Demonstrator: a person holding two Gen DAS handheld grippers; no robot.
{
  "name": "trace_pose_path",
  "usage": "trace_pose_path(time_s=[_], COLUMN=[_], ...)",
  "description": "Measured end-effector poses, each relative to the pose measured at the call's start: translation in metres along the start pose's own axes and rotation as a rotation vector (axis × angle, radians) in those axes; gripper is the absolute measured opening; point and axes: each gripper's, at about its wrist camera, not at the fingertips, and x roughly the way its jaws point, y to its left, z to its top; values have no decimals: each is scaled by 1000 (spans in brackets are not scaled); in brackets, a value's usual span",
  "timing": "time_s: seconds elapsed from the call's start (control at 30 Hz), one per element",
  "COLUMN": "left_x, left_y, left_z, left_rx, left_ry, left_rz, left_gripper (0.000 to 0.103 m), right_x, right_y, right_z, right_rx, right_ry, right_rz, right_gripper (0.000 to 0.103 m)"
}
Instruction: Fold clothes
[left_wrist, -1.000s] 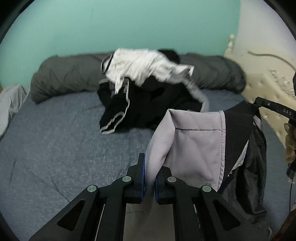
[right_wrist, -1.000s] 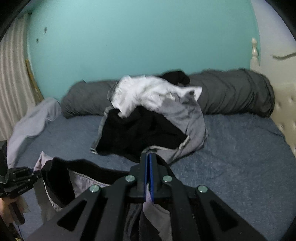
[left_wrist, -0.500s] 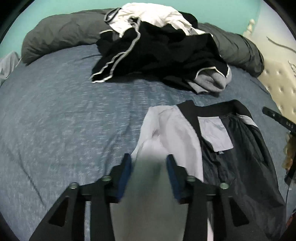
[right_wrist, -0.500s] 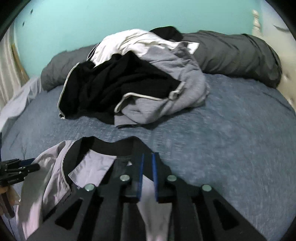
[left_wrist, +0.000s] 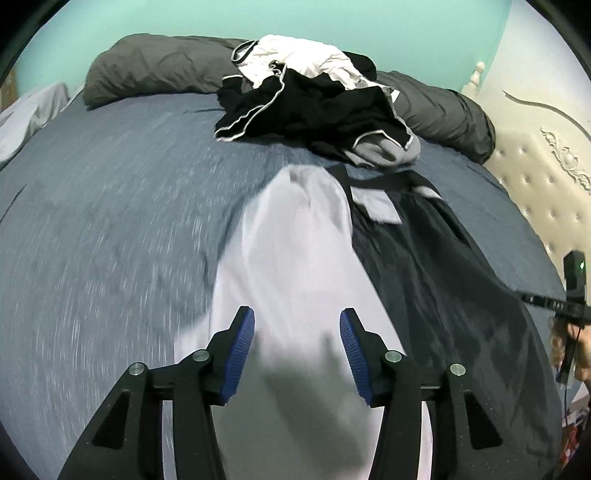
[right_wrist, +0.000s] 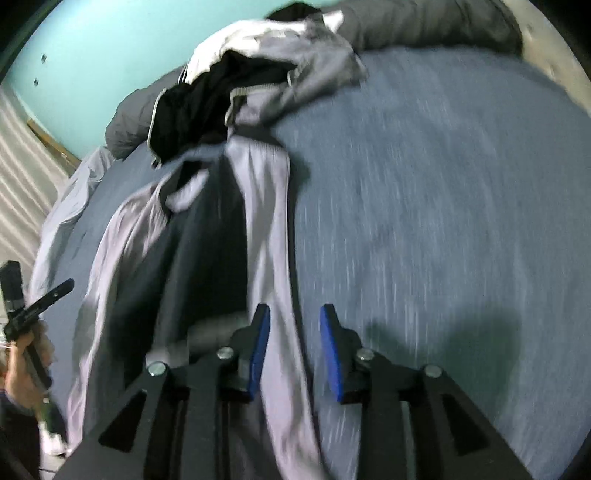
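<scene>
A grey and black jacket (left_wrist: 369, 251) lies spread open on the blue bed (left_wrist: 110, 221), lining up. My left gripper (left_wrist: 297, 343) is open above its pale grey left side, touching nothing. My right gripper (right_wrist: 294, 339) is open over the jacket's (right_wrist: 207, 236) pale right edge, which runs between the blue pads (right_wrist: 258, 347). The right gripper also shows at the right edge of the left wrist view (left_wrist: 569, 306), and the left one at the left edge of the right wrist view (right_wrist: 33, 302).
A pile of black, white and grey clothes (left_wrist: 310, 96) sits at the far side of the bed, in front of a rolled dark grey duvet (left_wrist: 159, 70). A cream tufted headboard (left_wrist: 535, 173) is on the right. A pale sheet (right_wrist: 66, 199) lies at the left edge.
Both grippers lowered the hanging jacket onto the bed, then opened and let it go. The jacket now lies flat. Both grippers have pulled back toward me.
</scene>
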Motion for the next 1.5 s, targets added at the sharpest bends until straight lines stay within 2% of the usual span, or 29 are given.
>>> trace_pose_path(time_s=[0.13,0.17,0.23,0.37,0.53,0.6,0.67,0.73,0.83,0.93,1.07,1.23,1.43,1.5], left_x=[-24,-29,-38,-49,-59,-63,-68,-71,-69,-67,-75,-80,-91,-93], left_y=[-3,-4,-5,-5,7,11,12,14,21,26,33,42,52,56], left_z=[-40,-50,-68,-100,-123,-126,-129,-133,-139,-143,-143,-147,-153,-156], left_rx=[-23,-31,-40,-52,-86,-91,-81,-71,-78,-73,-92,-98,-121,-131], left_ry=[-17,-24,-35,-45,-67,-83,-105,-123,-121,-108,-128,-129,-144,-143], left_rz=[17,14,17,13,4,-8,-6,-1,-3,20,1,16,6,6], left_gripper=[54,54,54,55,55,55,55,55,55,55,55,55,55,55], right_x=[-9,-11,-13,-12,-7,-7,-7,-9,-20,-51,-82,-120,-83,-62], right_y=[4,4,2,-7,-5,-3,0,6,20,29,68,119,219,253], right_z=[-43,-51,-66,-90,-110,-111,-111,-110,-105,-94,-72,-43,-39,-54], right_rx=[-30,-31,-27,10,8,8,12,2,-25,-6,-25,-54,-167,-206], right_ry=[74,86,110,145,173,162,160,150,112,29,-36,-111,-43,-2], right_rz=[-12,-17,-27,-31,-35,-41,-47,-66,-97,-78,2,109,203,210], right_gripper=[29,33,35,35,34,30,12,5,4,4,4,4,4,4])
